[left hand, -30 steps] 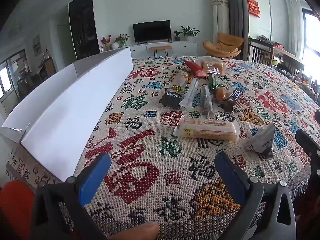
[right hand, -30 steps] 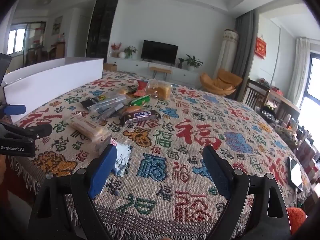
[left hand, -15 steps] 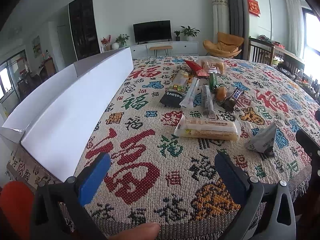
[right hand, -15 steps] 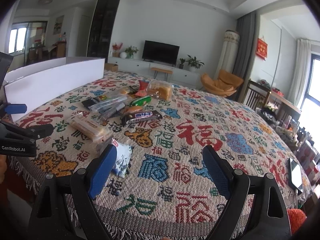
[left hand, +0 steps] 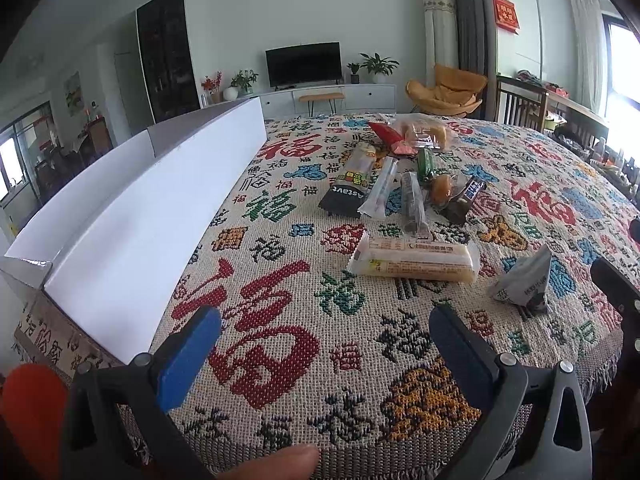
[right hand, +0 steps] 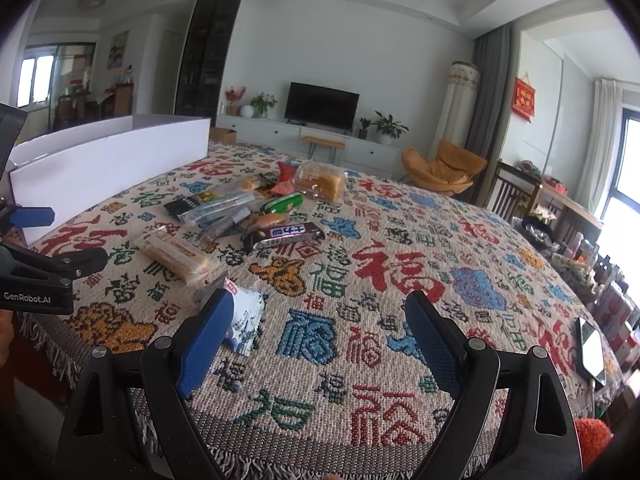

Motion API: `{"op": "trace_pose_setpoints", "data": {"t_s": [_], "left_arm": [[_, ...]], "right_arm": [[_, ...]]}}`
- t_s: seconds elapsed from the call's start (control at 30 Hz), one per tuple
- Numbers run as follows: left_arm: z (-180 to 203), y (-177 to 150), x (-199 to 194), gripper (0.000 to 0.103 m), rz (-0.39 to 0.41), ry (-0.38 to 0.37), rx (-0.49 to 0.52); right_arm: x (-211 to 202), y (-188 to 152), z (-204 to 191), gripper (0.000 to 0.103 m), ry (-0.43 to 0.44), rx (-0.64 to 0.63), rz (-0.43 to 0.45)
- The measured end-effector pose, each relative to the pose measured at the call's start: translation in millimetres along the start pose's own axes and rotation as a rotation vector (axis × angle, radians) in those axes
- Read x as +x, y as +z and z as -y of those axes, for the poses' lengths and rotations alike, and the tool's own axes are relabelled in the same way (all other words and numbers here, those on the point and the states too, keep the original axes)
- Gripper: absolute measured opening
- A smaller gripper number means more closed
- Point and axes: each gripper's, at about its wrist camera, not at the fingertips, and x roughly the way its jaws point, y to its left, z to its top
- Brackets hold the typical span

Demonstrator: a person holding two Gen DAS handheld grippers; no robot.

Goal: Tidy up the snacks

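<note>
Both grippers hover at the near edge of the table, over the patterned woven tablecloth (left hand: pixel 280 332), and each has its blue-padded fingers spread wide with nothing between them.

Taking the long wafer pack (left hand: pixel 414 261) as the landmark: it lies ahead of the left gripper (left hand: pixel 324 344) and a little to the right of its centre line, with its long axis running crosswise to the fingers, so a straight reach would span its narrow width. The white cardboard box (left hand: pixel 132 232), the likely destination, stands well to the left of the pack along the table's left side. Beyond the pack sits the cluster of other snacks, among them the dark Astavt packet (left hand: pixel 346 196) and the chocolate bar (right hand: pixel 285 235). To the right of the pack, near the table edge, sits the small white sachet (left hand: pixel 524 286).

The right gripper (right hand: pixel 318 334) is nearest that white sachet (right hand: pixel 246 322), which lies just behind its left pad; the wafer pack (right hand: pixel 174 255) is farther off to its left.

The right wrist view shows the chocolate bar's printed face and a phone (right hand: pixel 591 350) at the right table edge. Only the left view shows the box's open near end.
</note>
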Motion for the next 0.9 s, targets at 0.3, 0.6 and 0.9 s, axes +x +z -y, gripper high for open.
{"op": "trace_pose_setpoints", "data": {"t_s": [0.3, 0.6, 0.9], "left_arm": [[1.2, -0.7, -1.0, 0.103, -0.003, 0.002, 0.003], [1.4, -1.5, -0.7, 0.103, -0.006, 0.003, 0.004], [1.2, -1.6, -0.8, 0.103, -0.007, 0.002, 0.003]], "right_arm": [[0.1, -0.2, -0.2, 0.09, 0.002, -0.001, 0.0], [0.3, -0.6, -1.0, 0.09, 0.005, -0.004, -0.001], [0.5, -0.6, -1.1, 0.09, 0.005, -0.003, -0.002]]}}
